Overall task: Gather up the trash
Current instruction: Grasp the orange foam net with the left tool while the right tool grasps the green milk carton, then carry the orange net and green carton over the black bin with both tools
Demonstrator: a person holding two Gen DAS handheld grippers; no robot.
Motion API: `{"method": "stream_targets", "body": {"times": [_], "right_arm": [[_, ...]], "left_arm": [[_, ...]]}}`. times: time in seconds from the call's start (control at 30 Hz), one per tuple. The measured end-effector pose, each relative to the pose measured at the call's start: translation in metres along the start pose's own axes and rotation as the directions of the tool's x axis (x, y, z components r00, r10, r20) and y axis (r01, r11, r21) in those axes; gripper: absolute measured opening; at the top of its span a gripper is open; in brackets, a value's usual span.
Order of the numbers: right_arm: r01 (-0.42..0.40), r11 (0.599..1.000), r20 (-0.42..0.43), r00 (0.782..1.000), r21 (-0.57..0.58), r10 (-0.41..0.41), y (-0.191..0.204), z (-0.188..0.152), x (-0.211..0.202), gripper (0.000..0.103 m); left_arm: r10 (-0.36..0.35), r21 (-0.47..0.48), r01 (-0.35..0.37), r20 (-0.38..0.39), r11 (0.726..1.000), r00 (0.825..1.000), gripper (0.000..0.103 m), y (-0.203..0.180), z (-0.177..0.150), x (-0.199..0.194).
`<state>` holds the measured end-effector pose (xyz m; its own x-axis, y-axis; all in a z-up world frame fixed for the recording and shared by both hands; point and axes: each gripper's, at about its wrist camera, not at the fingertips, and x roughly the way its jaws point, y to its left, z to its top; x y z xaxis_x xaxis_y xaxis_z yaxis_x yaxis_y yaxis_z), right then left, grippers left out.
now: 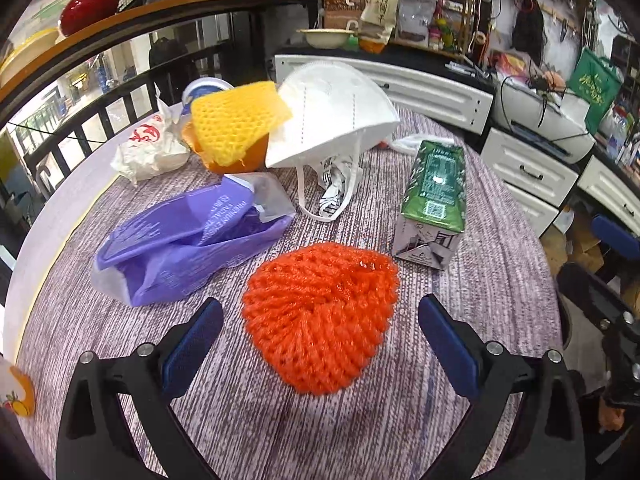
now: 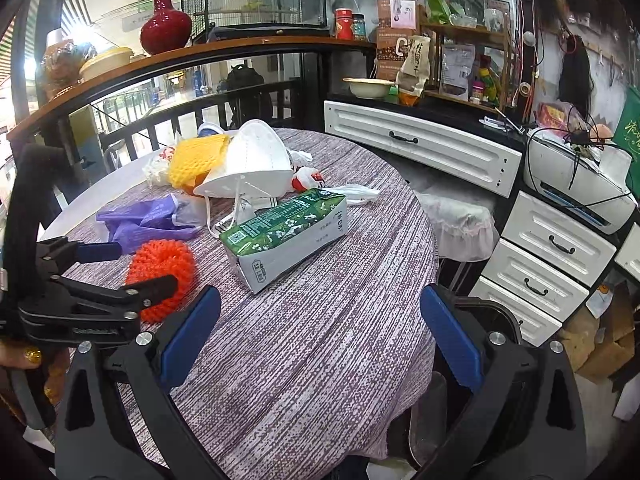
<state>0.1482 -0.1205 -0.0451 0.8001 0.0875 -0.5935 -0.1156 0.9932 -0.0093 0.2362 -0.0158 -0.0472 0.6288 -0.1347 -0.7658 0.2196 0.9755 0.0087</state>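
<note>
Left wrist view: the left gripper hangs over the round table with the purple-and-white woven cloth, its blue-padded fingers spread wide on either side of the orange foam fruit net, neither pad touching it.
Right wrist view: the right gripper is also spread and holds nothing; it points across the near table edge, with the dark bin just beyond its right finger, below the tabletop.
Trash location: the net lies flat on the cloth near the front; the green drink carton lies on its side just to its right, the crumpled purple plastic wrapper to its left, and the white folded face mask and yellow foam net sit heaped further back.
Risk, grip: the net looks soft and springy, so a shallow close may only skim its top and let it squirt out forward.
Risk, cloth: pads pressed too low could pinch the woven cloth and drag the other litter with it.
Risk, neighbours: a wide approach may nudge the carton or snag the wrapper.
Risk, crowding: the left gripper's frame sits close beside the right one, so a sideways swing toward the bin could knock them together.
</note>
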Motion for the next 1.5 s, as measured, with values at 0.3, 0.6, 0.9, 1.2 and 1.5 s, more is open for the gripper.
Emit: {"method": "stream_targets", "body": {"times": [0.3, 0.6, 0.9, 1.2, 1.5], "right_arm": [[-0.011, 1.0, -0.046, 0.999, -0.006, 0.011, 0.002, 0.006, 0.017, 0.098], [-0.085, 0.988, -0.148, 0.984, 0.131, 0.104, 0.007, 0.028, 0.049, 0.098], [-0.067, 0.944, -0.274, 0.948, 0.324, 0.161, 0.005, 0.073, 0.101, 0.091], [0.066, 0.941, -0.472, 0.875, 0.331, 0.105, 0.01, 0.079, 0.157, 0.069], [0.1, 0.954, -0.53, 0.845, 0.284, 0.069, 0.008, 0.077, 0.169, 0.059]], "left_arm": [[-0.003, -0.019, 0.003, -0.026, 1.0, 1.0, 0.064, 0.003, 0.001, 0.015], [-0.051, -0.068, 0.053, 0.027, 0.996, 0.998, 0.032, 0.013, -0.003, -0.002], [-0.053, -0.042, 0.056, 0.071, 0.998, 0.996, 0.03, 0.012, -0.002, -0.018], [-0.058, -0.027, 0.06, 0.083, 0.998, 0.995, 0.03, 0.014, -0.005, -0.021], [-0.073, -0.019, 0.074, 0.083, 0.997, 0.994, 0.03, 0.009, -0.007, -0.021]]}}
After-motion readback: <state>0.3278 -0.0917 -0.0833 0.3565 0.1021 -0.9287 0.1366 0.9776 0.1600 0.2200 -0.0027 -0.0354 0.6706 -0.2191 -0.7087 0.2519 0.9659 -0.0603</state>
